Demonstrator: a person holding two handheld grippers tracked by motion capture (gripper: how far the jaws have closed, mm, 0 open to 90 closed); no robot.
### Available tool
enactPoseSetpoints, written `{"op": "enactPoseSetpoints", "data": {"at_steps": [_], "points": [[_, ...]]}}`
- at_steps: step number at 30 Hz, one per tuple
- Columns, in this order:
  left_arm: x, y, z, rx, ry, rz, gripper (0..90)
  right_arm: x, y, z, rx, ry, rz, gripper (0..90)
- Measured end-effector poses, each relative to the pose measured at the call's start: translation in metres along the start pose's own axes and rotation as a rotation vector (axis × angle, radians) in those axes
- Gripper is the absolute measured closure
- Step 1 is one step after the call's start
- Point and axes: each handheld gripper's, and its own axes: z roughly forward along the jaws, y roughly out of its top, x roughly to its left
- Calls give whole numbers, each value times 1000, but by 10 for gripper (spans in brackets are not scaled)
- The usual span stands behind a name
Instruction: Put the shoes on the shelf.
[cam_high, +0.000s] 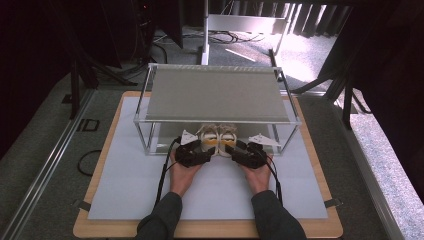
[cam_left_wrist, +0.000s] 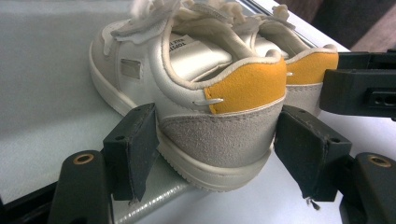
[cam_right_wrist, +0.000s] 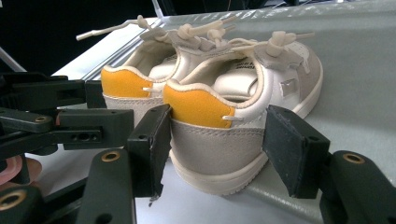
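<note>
A pair of small white shoes with yellow heel tabs stands side by side on the bottom level of a metal-framed rack, heels toward me and over the front rail. My left gripper is shut on the left shoe. In the left gripper view, its pads press both sides of the grey suede heel. My right gripper is shut on the right shoe in the same way. The right gripper view shows its pads against that heel.
The rack's grey top shelf overhangs the shoes and leaves low headroom. The rack stands on a white mat over a wooden board. The two grippers sit close together, their inner jaws nearly touching. Dark stands and cables surround the table.
</note>
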Motion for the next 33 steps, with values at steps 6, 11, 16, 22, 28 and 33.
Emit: {"op": "enactPoseSetpoints", "data": {"at_steps": [6, 11, 16, 22, 28, 33], "points": [[4, 5, 7, -5, 13, -18, 299, -4, 4, 7, -3, -14, 6, 422], [7, 10, 15, -4, 22, -33, 297, -5, 8, 13, -4, -33, 4, 430], [9, 7, 18, 0, 31, -29, 288, -4, 7, 16, 2, -45, -21, 429], [6, 6, 9, -8, 50, -31, 286, -4, 7, 11, 7, -47, -22, 437], [-4, -4, -19, -15, 23, 5, 286, -1, 1, -9, 24, -49, -31, 436], [-12, -17, -42, -13, -19, 31, 288, 3, -7, -29, 38, -45, -48, 433]]}}
